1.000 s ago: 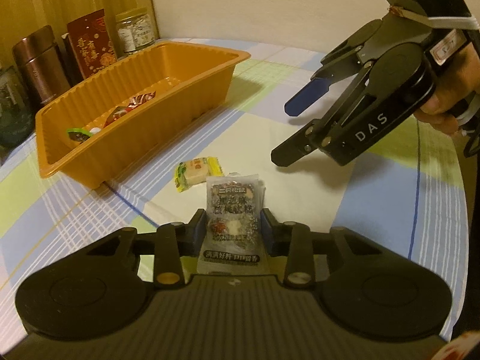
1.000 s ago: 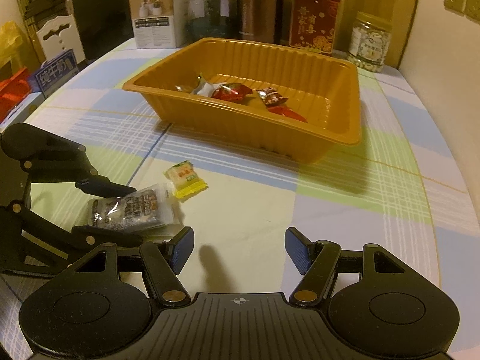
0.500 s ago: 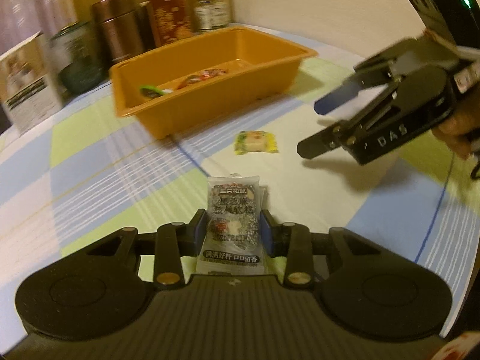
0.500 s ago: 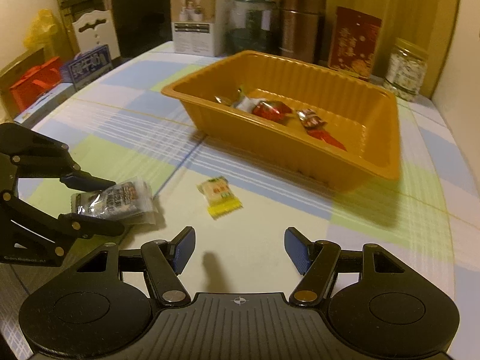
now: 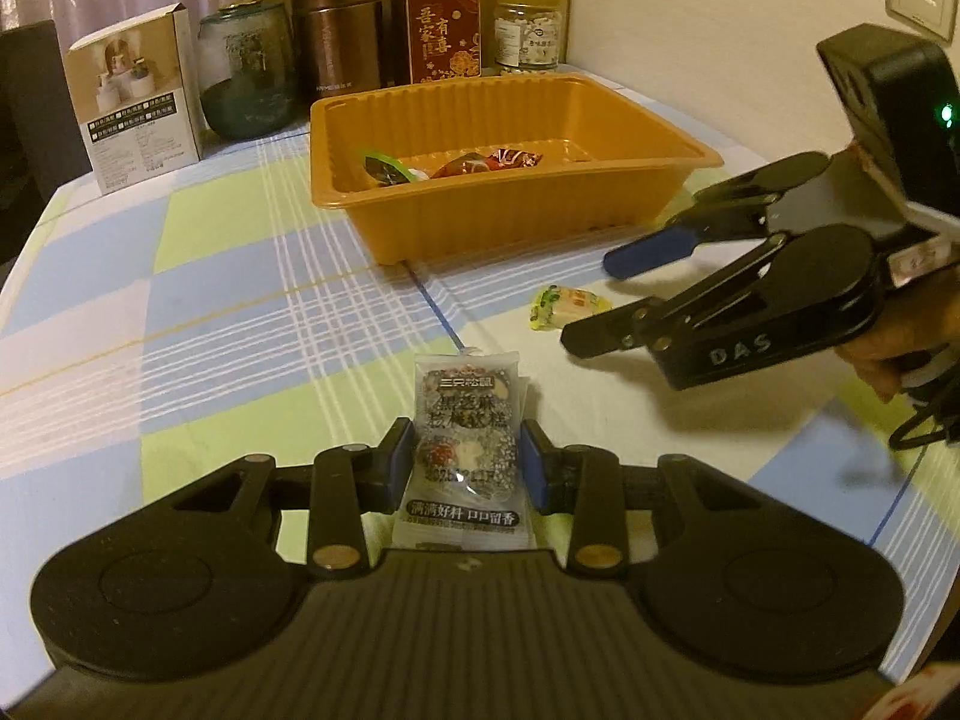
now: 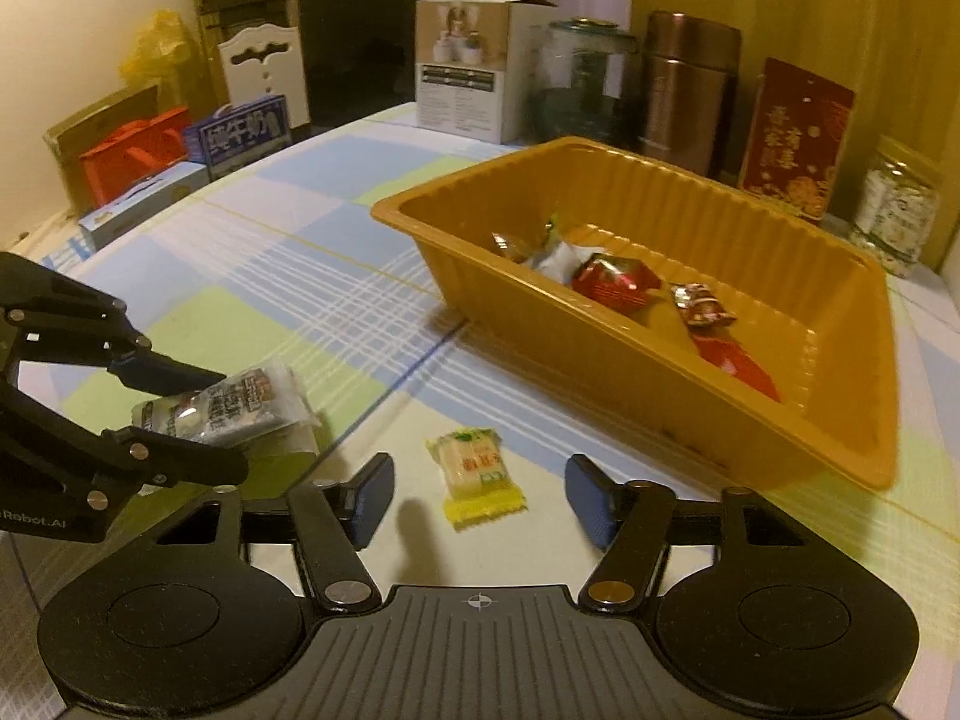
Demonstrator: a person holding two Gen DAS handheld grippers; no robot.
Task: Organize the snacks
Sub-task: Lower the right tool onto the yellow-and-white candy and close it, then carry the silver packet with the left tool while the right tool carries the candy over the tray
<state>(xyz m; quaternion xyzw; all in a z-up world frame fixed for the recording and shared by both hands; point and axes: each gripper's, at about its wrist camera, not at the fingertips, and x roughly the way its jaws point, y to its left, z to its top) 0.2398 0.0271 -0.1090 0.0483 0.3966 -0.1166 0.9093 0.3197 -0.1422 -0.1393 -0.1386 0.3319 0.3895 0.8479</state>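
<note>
Left wrist view: left gripper (image 5: 467, 465) clamped on grey sesame-cake packet (image 5: 465, 432), low centre, above checked tablecloth (image 5: 210, 300). Right gripper (image 5: 591, 300) at right of frame, jaws closing, nothing pinched yet; yellow-green candy (image 5: 567, 306) lying just between the tips. Right wrist view: same candy (image 6: 477, 468) lower centre, flat on cloth. Orange tray (image 6: 690, 414) upper right, wrapped sweets (image 6: 612, 282) inside.

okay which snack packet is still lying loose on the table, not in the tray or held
The small yellow-green wrapped candy, on the cloth between the right tongs' closing jaws. The grey packet is held; the rest are inside the orange tray.
</note>
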